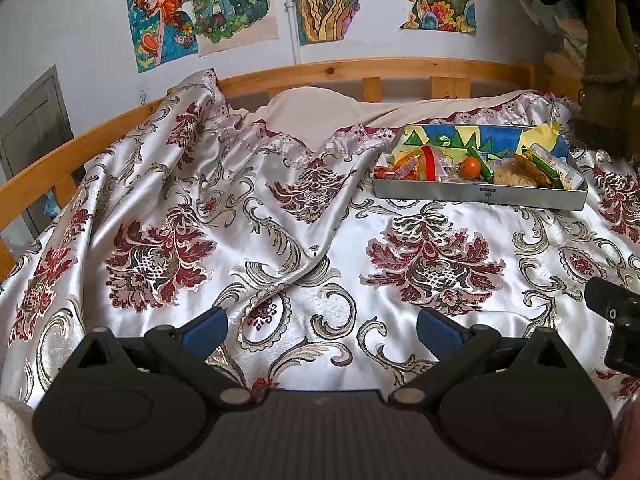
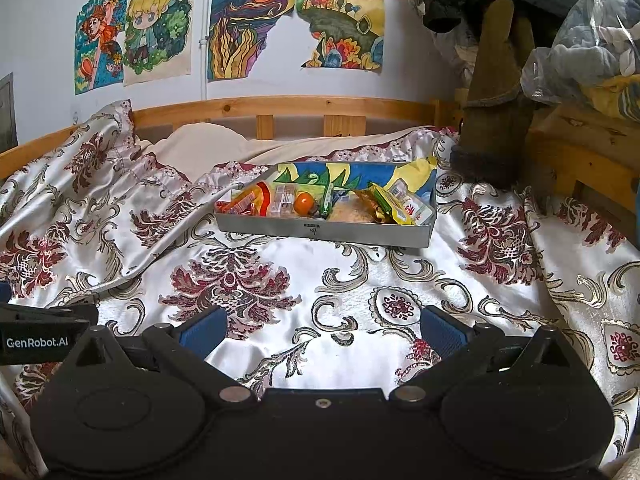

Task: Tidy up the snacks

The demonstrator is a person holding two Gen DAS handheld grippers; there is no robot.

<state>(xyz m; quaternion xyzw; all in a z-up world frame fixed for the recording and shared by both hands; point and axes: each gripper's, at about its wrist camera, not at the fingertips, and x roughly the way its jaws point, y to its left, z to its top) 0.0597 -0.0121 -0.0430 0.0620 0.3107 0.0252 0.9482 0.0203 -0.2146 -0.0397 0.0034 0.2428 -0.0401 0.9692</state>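
Hovering wide open and empty over the bedspread [image 2: 320,280], both the left gripper [image 1: 322,330] and right gripper [image 2: 323,326] should approach the far tray [image 2: 324,232] slowly (snacks [image 2: 304,203] look crowded).

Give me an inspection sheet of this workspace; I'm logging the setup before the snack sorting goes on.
Surface: bedspread, satin with a floral pattern, rumpled on the left.
Job's things: grey tray on the bedspread holding snack packets and an orange fruit; nothing lies loose outside it.
Clutter: brown boot at the far right corner; plastic bag of clothes beyond it.
Grippers: left gripper and right gripper both open and empty, fingers over bare bedspread, short of the tray.
Cables: nothing seen.
Surroundings: wooden bed rail; coloured drawings on the wall.
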